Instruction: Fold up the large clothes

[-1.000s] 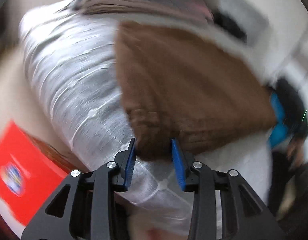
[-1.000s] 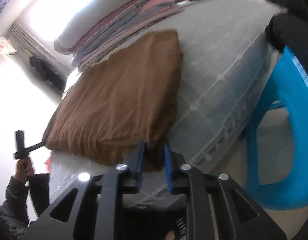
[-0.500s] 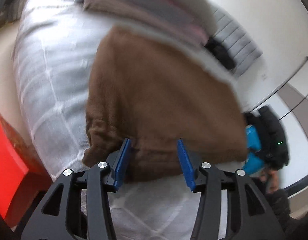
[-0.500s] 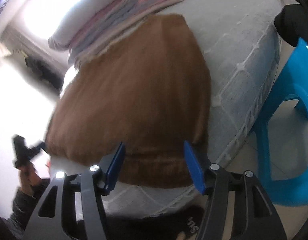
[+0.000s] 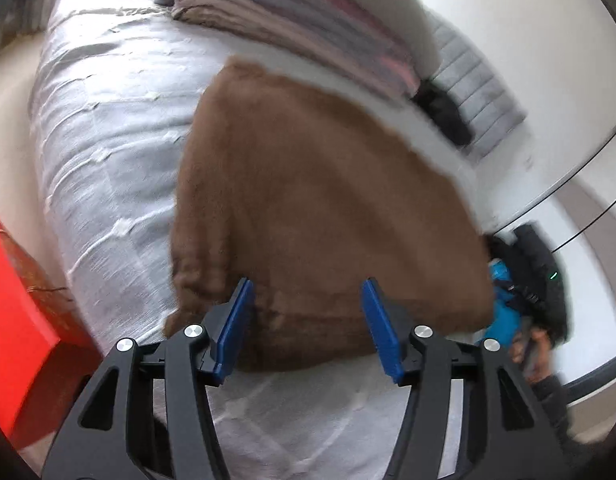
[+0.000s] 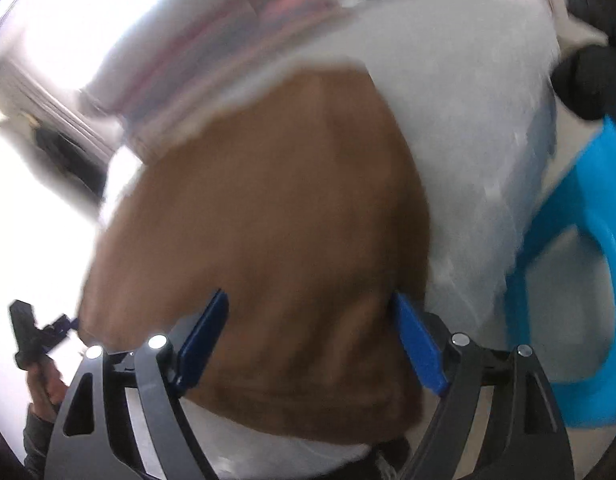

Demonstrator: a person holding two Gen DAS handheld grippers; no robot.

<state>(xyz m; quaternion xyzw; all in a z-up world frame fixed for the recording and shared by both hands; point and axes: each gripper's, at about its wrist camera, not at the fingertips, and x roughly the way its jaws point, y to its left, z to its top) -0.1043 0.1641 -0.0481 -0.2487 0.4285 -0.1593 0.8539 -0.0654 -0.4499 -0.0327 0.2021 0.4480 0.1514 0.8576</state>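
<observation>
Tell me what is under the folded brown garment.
The brown garment lies on the pale quilted mattress, whose cover shows around its left and near edges. Whatever sits directly beneath the cloth is covered, so nothing else can be confirmed there.

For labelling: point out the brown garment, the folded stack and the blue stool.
brown garment (image 5: 319,208), left wrist view, middle of its top.
folded stack (image 5: 292,12), left wrist view, upper layers.
blue stool (image 6: 583,208), right wrist view, leg.

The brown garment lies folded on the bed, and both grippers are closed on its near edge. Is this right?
Not quite. The brown garment does lie folded on the bed, but neither gripper grips it: the left gripper and the right gripper both have jaws spread wide open, as each wrist view shows.
</observation>
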